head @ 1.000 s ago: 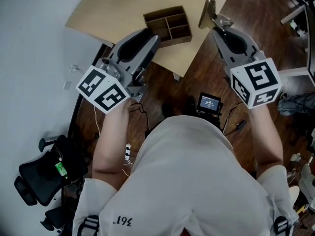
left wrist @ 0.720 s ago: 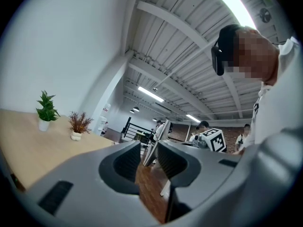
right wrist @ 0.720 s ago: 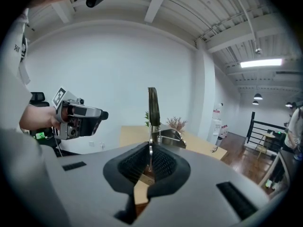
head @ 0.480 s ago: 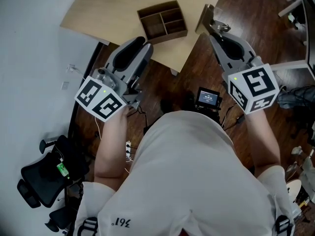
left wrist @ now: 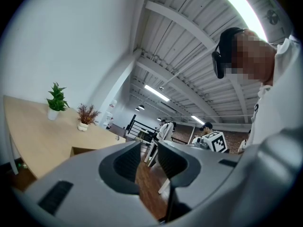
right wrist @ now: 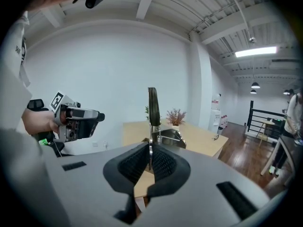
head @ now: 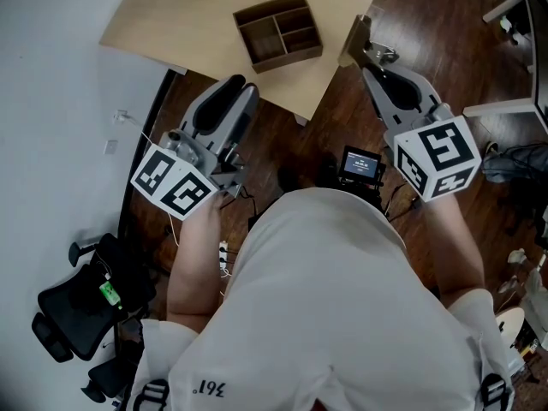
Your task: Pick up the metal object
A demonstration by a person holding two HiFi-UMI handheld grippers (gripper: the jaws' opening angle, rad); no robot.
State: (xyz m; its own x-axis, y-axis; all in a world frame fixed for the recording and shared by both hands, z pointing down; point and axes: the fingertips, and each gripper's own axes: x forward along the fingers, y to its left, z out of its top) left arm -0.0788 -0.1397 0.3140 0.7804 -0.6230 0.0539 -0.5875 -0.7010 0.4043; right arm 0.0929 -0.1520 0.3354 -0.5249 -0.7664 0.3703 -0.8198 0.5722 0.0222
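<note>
While the right gripper (head: 371, 58) is clamped on the metal object (head: 356, 34), the piece hangs in the air just past the table (head: 197, 15) corner, above the dark wood floor (head: 282, 135), touching neither. In the right gripper view the jaws are closed on its lower end. A thin flat strip stands upright out of the pads, with what looks like a small spring and a bent plate behind it. Could be a clip or hinge, can't tell which. My read on handling: stiff, fairly light, smooth and slippery, not fragile. Thin stock can pivot in the pads, so grip the flat faces, low and centred, as now, and keep off the sprung part. Left gripper (head: 238, 88) is empty, jaws parted by a narrow gap with nothing between, held over the floor beside the table edge. Table is light wood, smooth, mostly bare: 1 brown wooden organizer (head: 278, 31) split into compartments, plus 2 small potted plants (left wrist: 57, 100) at the far end. Room has a white wall, exposed ceiling with strip lights and other people far back. A black office chair (head: 73, 302) and a small screen (head: 361, 163) sit low by the person.
</note>
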